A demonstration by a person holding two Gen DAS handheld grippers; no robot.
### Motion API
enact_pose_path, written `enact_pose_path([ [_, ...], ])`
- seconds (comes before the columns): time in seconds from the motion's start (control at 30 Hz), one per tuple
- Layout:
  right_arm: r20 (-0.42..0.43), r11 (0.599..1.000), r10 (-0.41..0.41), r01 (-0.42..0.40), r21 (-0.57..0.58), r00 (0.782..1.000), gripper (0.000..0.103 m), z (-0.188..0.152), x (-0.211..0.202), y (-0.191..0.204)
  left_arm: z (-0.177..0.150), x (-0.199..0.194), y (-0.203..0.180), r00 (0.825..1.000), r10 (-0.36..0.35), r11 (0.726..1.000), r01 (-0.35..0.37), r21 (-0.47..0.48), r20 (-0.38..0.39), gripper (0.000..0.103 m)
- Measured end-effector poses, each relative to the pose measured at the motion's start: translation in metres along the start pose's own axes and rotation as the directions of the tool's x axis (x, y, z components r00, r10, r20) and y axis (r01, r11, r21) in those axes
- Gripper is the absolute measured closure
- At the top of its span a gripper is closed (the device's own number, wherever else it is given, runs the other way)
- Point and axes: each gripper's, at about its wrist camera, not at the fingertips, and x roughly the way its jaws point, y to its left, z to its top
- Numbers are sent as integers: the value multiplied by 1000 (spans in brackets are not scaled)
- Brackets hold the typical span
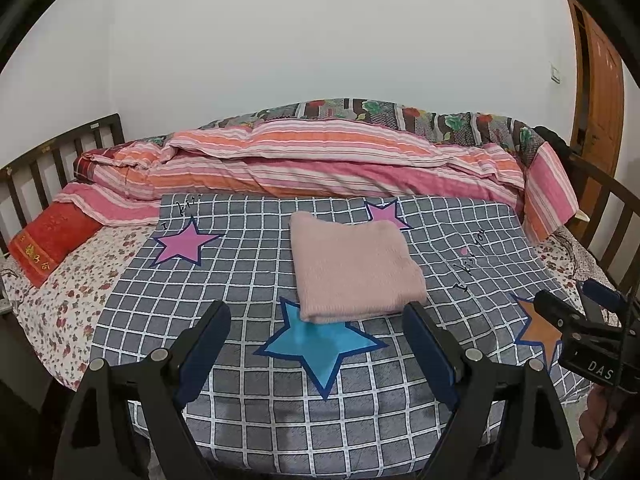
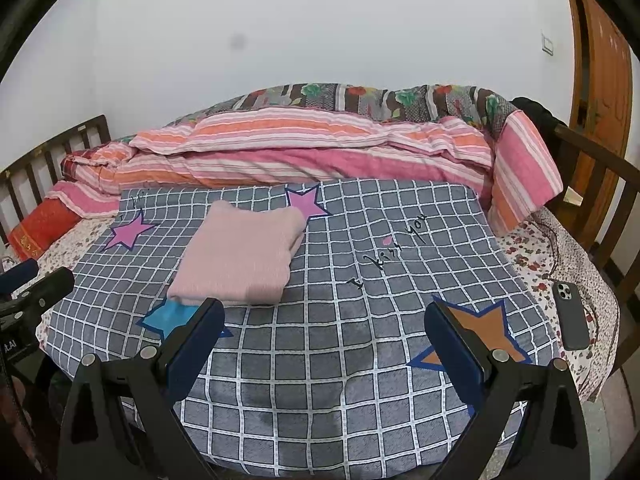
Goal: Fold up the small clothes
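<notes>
Your left gripper point(image 1: 316, 340) and right gripper point(image 2: 324, 340) both stand wide apart with nothing between the fingers, and they hover over the near part of the checked sheet point(image 1: 248, 280), short of the cloth point(image 1: 352, 266). The pink cloth lies already folded into a flat, neat rectangle in the middle of the sheet, partly over the blue star point(image 1: 320, 344), so I judge you hold back because this piece is finished. No basket or box shows here; only a phone point(image 2: 570, 316) lies at the bed's right edge.
</notes>
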Motion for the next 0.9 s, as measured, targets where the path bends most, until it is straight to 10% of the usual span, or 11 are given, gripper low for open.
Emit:
enact_pose_path([
  [0.9, 7, 1000, 6, -6, -10, 1000, 4, 0, -3, 8, -2, 0, 6, 1000, 1, 1000, -1, -11, 1, 16],
])
